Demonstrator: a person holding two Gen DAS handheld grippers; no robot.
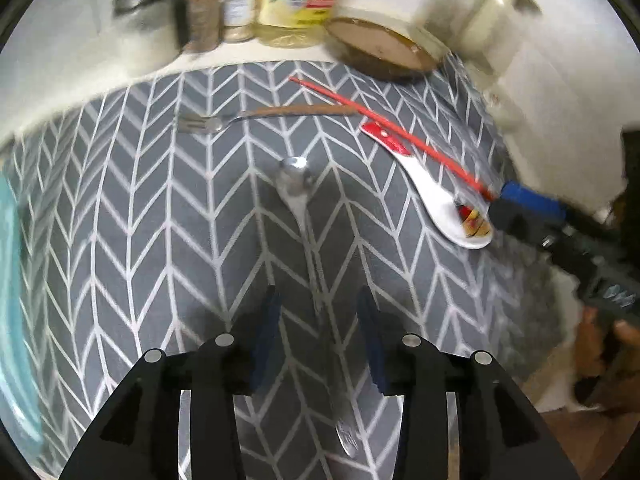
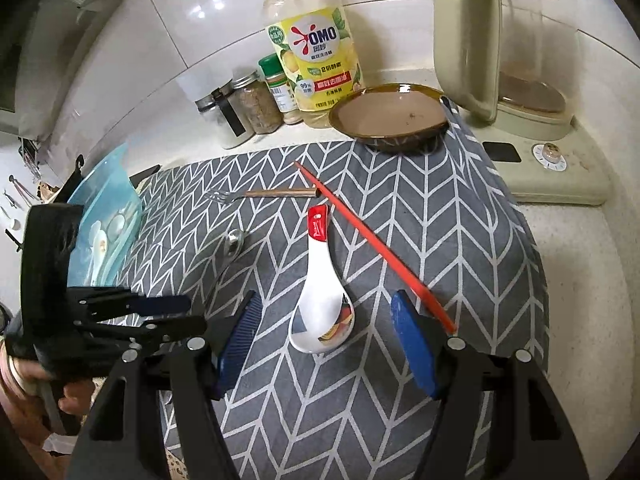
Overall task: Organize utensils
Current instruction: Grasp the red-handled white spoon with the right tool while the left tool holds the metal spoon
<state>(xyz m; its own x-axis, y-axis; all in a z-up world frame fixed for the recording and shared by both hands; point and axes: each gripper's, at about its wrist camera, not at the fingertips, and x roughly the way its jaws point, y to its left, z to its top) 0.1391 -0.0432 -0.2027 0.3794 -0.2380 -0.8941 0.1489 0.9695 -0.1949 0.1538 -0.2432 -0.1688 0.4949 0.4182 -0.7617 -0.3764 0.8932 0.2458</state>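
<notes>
Left wrist view: left tongs point(image 1: 318, 332) released, pads apart, a metal spoon point(image 1: 298, 196) lying on the grey chevron cloth point(image 1: 140, 220) between them, handle toward the camera, no pad touching it. Beyond: wooden-handled fork point(image 1: 260, 117), red chopsticks point(image 1: 384, 132), white ceramic spoon point(image 1: 436, 200).

Right wrist view: right tongs point(image 2: 326, 344) released, wide apart, straddling the bowl end of the ceramic spoon point(image 2: 320, 300) without contact. Chopsticks point(image 2: 376, 246) run just beside the right pad. Blue tray point(image 2: 102, 208) holding spoons sits at the cloth's left edge. Brown bowl point(image 2: 390, 116), detergent bottle point(image 2: 312, 52) and kettle point(image 2: 504, 44) stand at the back of the surface point(image 2: 580, 280).
</notes>
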